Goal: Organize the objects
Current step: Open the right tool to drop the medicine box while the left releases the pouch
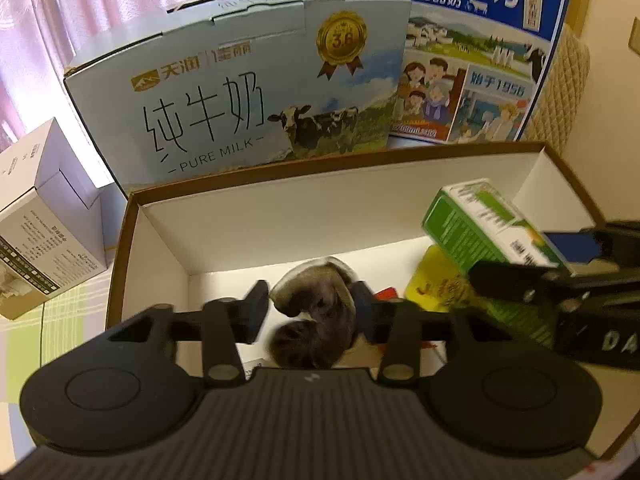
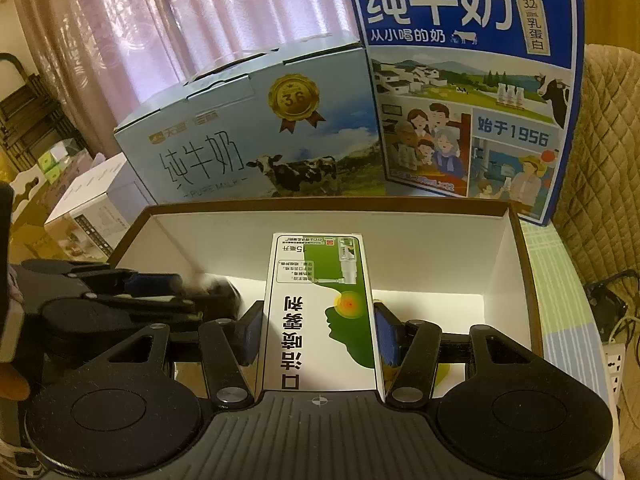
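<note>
On the left, our left tool (image 1: 310, 308) hung inside the open cardboard box (image 1: 280, 216) with its pads parted and clear of the dark furry item (image 1: 316, 320) lying between them on the box floor, so we judged that piece delivered. On the right, our right tool (image 2: 319, 330) was clenched on the green-and-white spray carton (image 2: 320, 308), held above the box floor and not yet put down. A yellow packet (image 1: 428, 284) already lay inside; placing the carton seemed to be what remained.
</note>
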Available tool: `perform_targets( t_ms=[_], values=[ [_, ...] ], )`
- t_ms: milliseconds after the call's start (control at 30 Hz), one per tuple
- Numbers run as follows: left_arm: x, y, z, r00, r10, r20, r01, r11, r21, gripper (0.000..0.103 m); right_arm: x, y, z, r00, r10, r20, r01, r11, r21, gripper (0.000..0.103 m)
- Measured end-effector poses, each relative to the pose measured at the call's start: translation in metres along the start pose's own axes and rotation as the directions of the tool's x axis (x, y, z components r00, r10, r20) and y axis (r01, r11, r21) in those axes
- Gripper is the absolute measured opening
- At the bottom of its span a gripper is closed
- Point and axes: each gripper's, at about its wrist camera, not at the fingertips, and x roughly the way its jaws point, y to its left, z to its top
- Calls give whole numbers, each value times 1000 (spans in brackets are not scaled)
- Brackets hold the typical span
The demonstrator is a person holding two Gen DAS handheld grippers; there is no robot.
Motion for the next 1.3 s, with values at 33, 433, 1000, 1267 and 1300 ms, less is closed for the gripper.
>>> perform_targets(
  t_ms=[33, 433, 1000, 1267, 1300],
  values=[
    [2, 0, -1, 1000, 9, -5, -9, 1000, 5, 50, 0, 0, 0, 1000, -1, 0, 1, 1000, 2, 52],
    [5, 16, -9, 999, 27, -17, -27, 1000, -10, 61, 9, 2, 2, 1000, 3, -10, -2, 1000, 16, 53],
    [-19, 16, -24, 1000, -1, -10, 0, 1000, -25, 79, -7, 1, 4, 999, -27, 30, 26, 999, 42, 62],
    [-37, 11, -29, 1000, -16, 6, 16, 1000, -26, 82, -29, 3, -12, 999, -42, 7, 42, 999, 27, 68],
    [-40, 11, -29, 1000, -16, 9, 16, 999, -29, 83, -34, 3, -14, 999, -35, 8, 34, 999, 22, 68]
  ],
)
